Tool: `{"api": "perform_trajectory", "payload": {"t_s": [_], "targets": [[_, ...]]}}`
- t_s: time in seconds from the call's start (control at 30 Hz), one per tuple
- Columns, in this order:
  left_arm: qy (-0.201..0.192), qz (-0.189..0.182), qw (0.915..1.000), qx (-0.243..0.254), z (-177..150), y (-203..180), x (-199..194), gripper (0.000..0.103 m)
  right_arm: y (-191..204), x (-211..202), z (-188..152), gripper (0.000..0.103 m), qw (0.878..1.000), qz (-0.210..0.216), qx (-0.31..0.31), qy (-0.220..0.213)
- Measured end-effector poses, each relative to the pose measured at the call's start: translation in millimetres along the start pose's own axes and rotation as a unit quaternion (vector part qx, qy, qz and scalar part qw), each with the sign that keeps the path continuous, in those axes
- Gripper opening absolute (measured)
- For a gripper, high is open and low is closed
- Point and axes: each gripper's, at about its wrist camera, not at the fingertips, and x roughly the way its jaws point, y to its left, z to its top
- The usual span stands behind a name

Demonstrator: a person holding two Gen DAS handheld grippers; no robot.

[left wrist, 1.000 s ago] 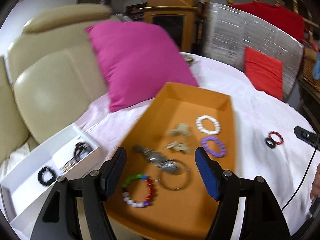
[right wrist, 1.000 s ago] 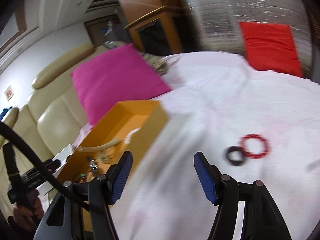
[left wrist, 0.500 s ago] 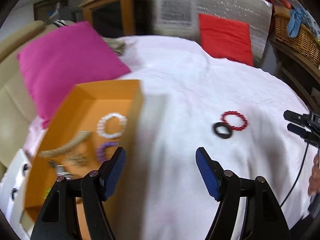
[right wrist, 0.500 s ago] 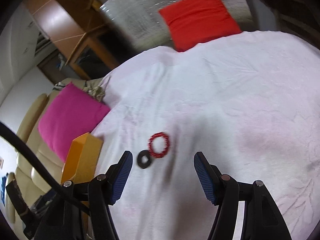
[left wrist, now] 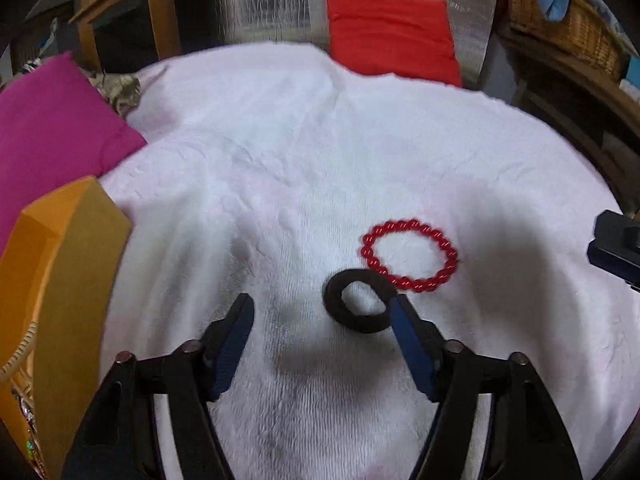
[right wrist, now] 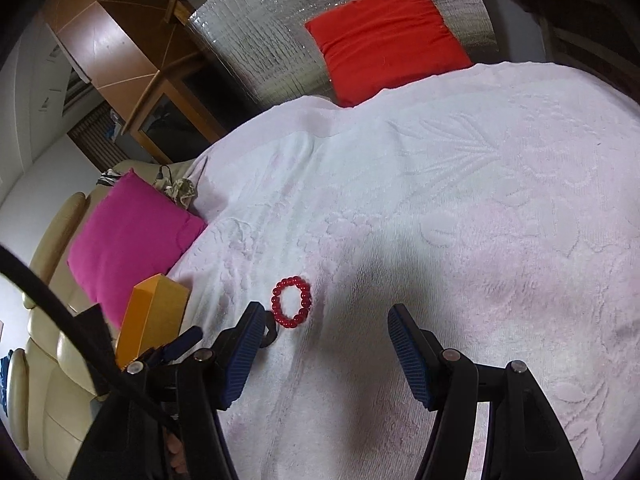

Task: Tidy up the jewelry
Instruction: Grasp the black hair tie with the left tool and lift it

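Whereas a second earlier it hung over the orange tray, the left gripper had narrowed its unclenched fingers beside the black ring, which touched the red bracelet on the bed, indicating pickup was imminent.

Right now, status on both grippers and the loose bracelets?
Left gripper open, jaws just narrowing, black ring by its right finger. Right gripper open, empty. Red bracelet beside the ring. Nothing blocking.

My left gripper angled down, jaws apart and just been closing, nothing pressed between them, right finger tip at the black ring, my right gripper angled down beside it, jaws apart, empty
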Motion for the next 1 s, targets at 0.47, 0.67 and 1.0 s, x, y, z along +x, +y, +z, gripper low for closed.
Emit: {"api": "perform_trajectory", "payload": {"t_s": [0.47,0.67,1.0], "targets": [[0.029,-0.02,0.9993,0.011,8.7,7.7,19.1,0.007,7.6,26.7,3.2,0.067,1.0,-0.007,-0.026,-0.007],[0.026,-0.016,0.9995,-0.002,7.1,22.6,9.2,0.004,32.5,45.6,-2.2,0.044,0.996,0.005,-0.093,-0.003],[0.025,-0.018,0.9993,-0.023,8.6,39.2,8.7,0.004,40.9,102.2,-3.3,0.034,0.988,-0.031,-0.142,0.043]]}}
